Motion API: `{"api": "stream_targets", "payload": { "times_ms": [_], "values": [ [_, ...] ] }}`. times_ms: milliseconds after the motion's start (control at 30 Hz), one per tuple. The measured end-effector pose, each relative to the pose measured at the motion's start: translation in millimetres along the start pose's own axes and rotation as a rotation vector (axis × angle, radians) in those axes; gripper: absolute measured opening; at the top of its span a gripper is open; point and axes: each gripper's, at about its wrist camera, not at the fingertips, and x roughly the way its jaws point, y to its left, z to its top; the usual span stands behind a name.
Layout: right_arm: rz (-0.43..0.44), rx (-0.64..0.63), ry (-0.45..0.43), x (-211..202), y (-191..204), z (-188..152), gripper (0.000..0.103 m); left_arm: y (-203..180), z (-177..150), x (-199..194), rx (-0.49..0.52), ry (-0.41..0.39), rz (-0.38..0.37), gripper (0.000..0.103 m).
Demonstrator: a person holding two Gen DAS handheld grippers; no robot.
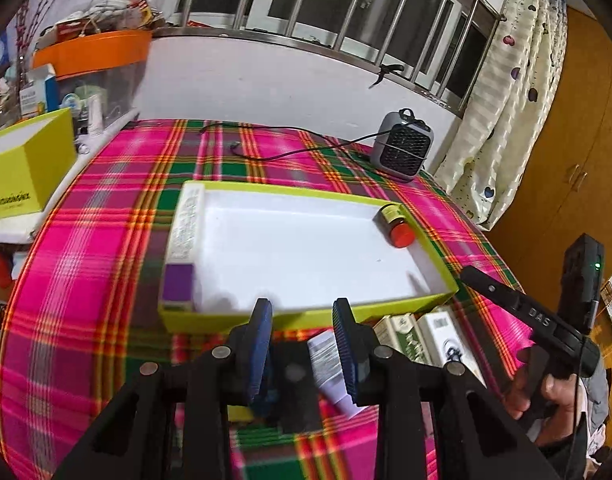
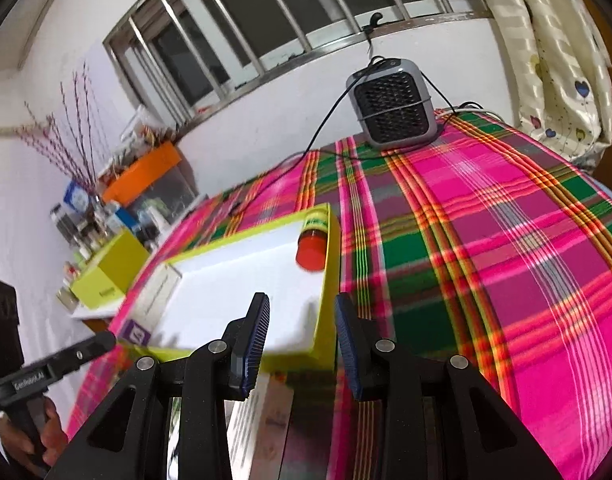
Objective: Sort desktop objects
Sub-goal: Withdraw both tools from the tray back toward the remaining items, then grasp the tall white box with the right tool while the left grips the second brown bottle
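Note:
A shallow lime-green tray [image 1: 290,189] with a white floor lies on the plaid cloth. In it, a long white box with a purple end [image 1: 184,236] lies along the left wall. A small bottle with a red cap [image 1: 398,226] lies in the far right corner. My left gripper [image 1: 302,306] hovers over the tray's near rim, open, with nothing between its blue pads. Green-and-white cartons [image 1: 402,332] and a white tube [image 1: 326,360] lie just in front of the tray. My right gripper [image 2: 302,304] is open and empty over the tray's near right corner [image 2: 320,344]; the bottle [image 2: 313,244] lies beyond it.
A grey fan heater [image 1: 402,148] with a black cable [image 1: 286,152] stands at the back right of the table. A lime box [image 1: 26,168] and an orange bin [image 1: 94,52] crowd the shelf on the left. A curtain [image 1: 506,100] hangs at the right.

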Motion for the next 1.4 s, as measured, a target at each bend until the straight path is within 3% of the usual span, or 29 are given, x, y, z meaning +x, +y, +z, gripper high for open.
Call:
{"api": "stream_targets", "payload": {
  "times_ms": [367,667,1400],
  "values": [
    [-0.057,-0.041,0.069,-25.3,16.2,-27.2,0.035,24.2,-21.0,-9.9,-0.028,0.013,0.031,0.032],
    [-0.089,-0.144,0.112,-37.9,40.6,-49.0,0.035,32.9,-33.6,-19.3,-0.015,0.006,0.084,0.033],
    [-0.126,-0.203,0.169,-29.6,53.1,-59.3,0.035,35.2,-44.4,-3.7,-0.011,0.06,0.107,0.035]
  ]
}}
